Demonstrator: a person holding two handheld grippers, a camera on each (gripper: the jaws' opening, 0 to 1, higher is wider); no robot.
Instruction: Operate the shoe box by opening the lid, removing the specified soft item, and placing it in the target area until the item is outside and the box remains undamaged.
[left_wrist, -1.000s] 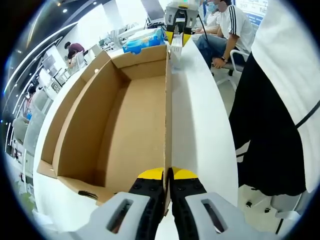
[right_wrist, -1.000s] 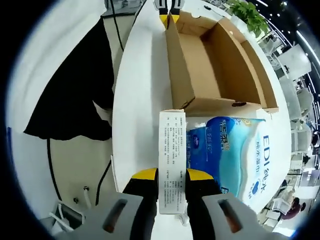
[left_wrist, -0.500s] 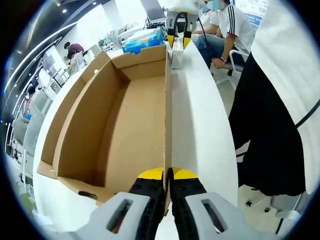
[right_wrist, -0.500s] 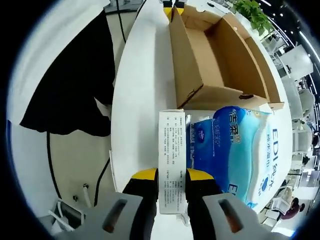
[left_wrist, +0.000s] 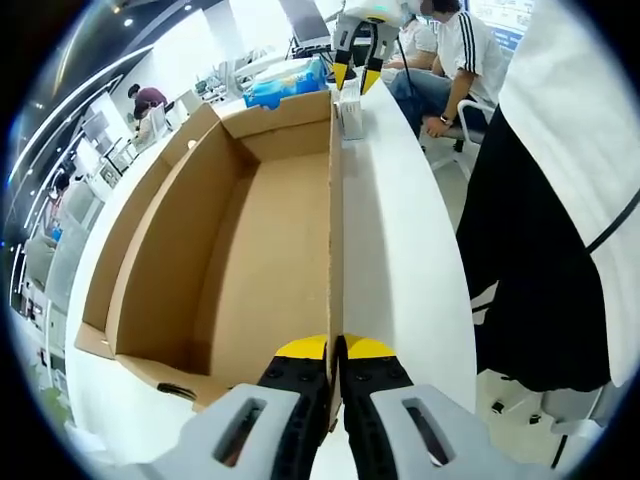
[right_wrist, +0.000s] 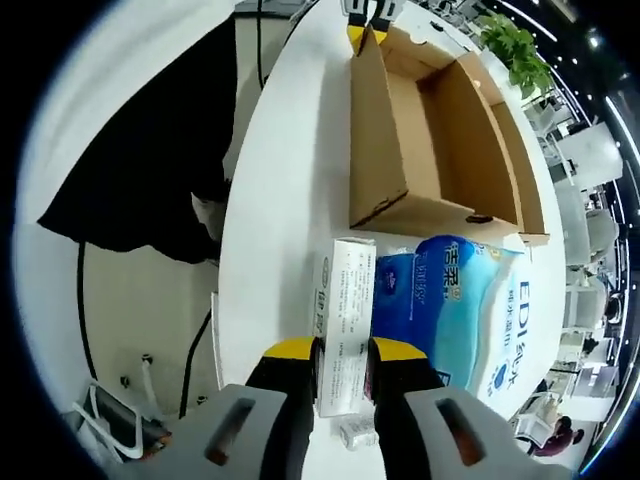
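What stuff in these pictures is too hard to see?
- Small print on the slim white carton, right gripper view: too small to read.
- Blue tissue pack: far end cut off by the right gripper view's edge.
- Open brown cardboard box: near wall's outside hidden behind the left gripper, left gripper view.

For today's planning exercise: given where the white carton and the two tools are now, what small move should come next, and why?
Probably open the right tool and back away: the white carton lies on the table beside the blue tissue pack, outside the cardboard box. The left tool grips the box wall, steadying it.
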